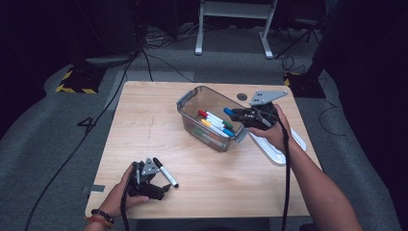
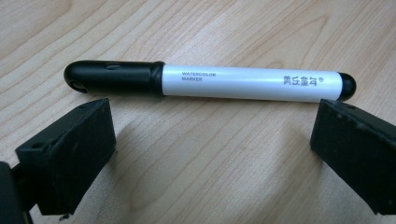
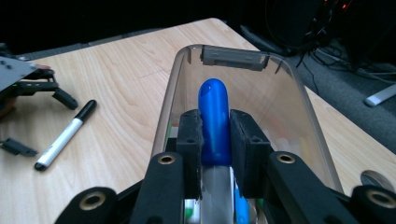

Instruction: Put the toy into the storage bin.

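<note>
- Step: markers going into clear bin (image 1: 190, 103). R gripper (image 1: 239, 114) clamped tight on blue-capped marker (image 3: 214, 122), held over bin's right end, cap pointing along bin.
- Next, as I judge it: lower marker in, let go clear of the wall.
- L gripper (image 1: 150, 184) low on table (image 1: 144, 130), jaws wide, nothing held; black marker (image 2: 210, 82) lies just ahead of the tips, crosswise.
- Bin already holds several markers (image 1: 215, 124).
- White lid (image 1: 281, 153) beside bin, under R hand; no obstacle.
</note>
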`<action>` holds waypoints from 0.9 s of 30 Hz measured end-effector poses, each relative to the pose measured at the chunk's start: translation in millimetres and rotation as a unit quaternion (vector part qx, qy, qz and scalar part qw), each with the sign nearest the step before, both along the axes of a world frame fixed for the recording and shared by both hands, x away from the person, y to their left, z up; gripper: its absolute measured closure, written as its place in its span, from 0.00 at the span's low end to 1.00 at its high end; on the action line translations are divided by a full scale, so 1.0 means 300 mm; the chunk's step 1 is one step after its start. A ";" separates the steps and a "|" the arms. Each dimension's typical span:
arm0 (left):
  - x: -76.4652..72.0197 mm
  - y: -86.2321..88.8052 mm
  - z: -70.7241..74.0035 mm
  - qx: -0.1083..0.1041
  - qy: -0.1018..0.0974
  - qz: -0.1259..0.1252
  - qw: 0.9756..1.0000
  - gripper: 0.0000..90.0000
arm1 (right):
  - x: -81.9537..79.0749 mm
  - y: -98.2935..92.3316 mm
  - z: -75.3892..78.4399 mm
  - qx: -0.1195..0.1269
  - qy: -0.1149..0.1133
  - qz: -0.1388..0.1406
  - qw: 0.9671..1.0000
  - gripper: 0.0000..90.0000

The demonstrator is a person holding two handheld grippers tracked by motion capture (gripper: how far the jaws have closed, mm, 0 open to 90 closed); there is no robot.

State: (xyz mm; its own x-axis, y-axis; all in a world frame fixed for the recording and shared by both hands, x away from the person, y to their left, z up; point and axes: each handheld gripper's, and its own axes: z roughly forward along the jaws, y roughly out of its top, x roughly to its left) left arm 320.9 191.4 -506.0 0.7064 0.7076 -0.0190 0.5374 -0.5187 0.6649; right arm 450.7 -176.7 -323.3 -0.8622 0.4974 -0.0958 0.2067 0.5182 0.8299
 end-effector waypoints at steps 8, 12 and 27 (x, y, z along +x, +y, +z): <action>0.001 0.001 0.001 0.002 -0.001 -0.001 1.000 0.00 | 0.088 0.134 -0.019 -0.032 0.017 -0.002 0.999 0.84; 0.001 0.001 0.001 0.001 -0.001 -0.002 1.000 0.00 | 0.137 0.203 -0.042 -0.050 0.032 -0.009 0.998 0.84; 0.001 0.001 0.000 0.001 -0.001 -0.002 1.000 0.00 | 0.238 0.352 -0.173 -0.146 0.084 -0.015 0.986 0.84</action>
State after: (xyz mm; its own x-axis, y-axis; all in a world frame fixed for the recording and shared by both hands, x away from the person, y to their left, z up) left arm 321.3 191.6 -505.8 0.7089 0.7051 -0.0162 0.5348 -0.5224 0.6641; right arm 522.2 -71.0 -375.1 -0.8630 0.4961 -0.0956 0.3483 0.7213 0.5986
